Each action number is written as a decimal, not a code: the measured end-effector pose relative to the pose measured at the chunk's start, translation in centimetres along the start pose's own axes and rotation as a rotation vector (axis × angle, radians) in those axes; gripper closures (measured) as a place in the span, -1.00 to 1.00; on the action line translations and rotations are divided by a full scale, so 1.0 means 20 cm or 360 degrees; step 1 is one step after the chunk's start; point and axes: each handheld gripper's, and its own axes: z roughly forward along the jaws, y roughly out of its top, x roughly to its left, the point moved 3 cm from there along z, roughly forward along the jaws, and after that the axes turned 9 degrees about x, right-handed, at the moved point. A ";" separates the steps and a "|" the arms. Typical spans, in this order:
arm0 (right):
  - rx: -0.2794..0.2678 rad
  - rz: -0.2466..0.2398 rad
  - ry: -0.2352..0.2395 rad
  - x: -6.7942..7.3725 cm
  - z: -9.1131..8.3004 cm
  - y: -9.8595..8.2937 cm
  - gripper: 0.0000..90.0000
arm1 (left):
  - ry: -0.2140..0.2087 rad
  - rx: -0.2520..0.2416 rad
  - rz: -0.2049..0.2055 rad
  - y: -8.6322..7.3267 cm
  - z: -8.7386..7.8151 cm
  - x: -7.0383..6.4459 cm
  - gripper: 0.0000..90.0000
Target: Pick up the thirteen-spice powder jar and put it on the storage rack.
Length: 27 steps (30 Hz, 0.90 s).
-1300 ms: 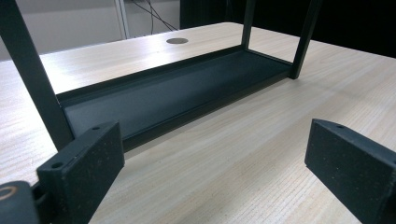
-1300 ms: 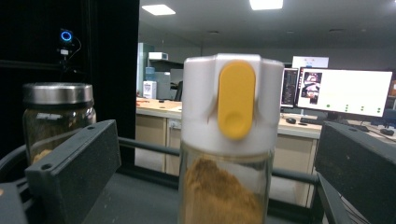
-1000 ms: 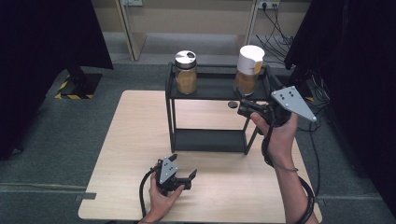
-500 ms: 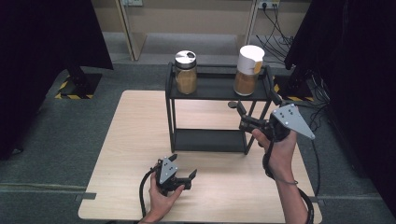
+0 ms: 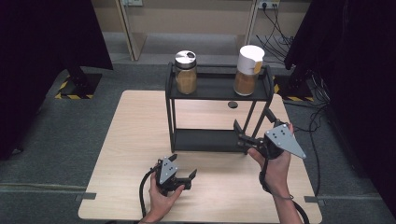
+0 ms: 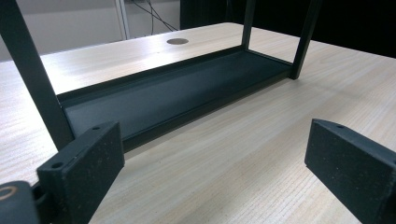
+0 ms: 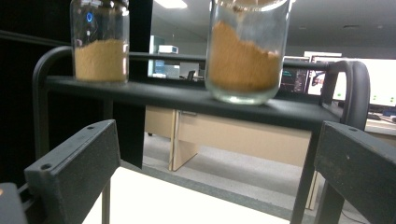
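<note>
Above and ahead of the right tool [image 5: 243, 135], on the top shelf of a black rack [image 5: 217, 88], stands the white-lidded jar [image 5: 247, 70], upright, its long axis vertical and its lid pointing up. A second jar with a silver lid [image 5: 186, 72] stands upright on the same shelf, farther off to that tool's left, well apart from the first. The right gripper view looks up from below the shelf and shows both jars part-filled with brown powder, the nearer one [image 7: 245, 51] heaped unevenly; their lids are cut off there, while the high view shows them. The right tool [image 7: 215, 172] is spread wide, holding and touching nothing. The left tool [image 5: 184, 179] sits low over the surface [image 5: 140, 140], also wide and empty; its own view [image 6: 215, 163] shows the rack's bottom shelf [image 6: 177, 91] just ahead, bare.
</note>
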 end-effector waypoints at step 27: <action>0.0008 0.0080 -0.0025 0.06 -0.08 -0.28 -0.99 | 0.0004 -0.0002 -0.0002 0.00 0.00 0.00 -0.91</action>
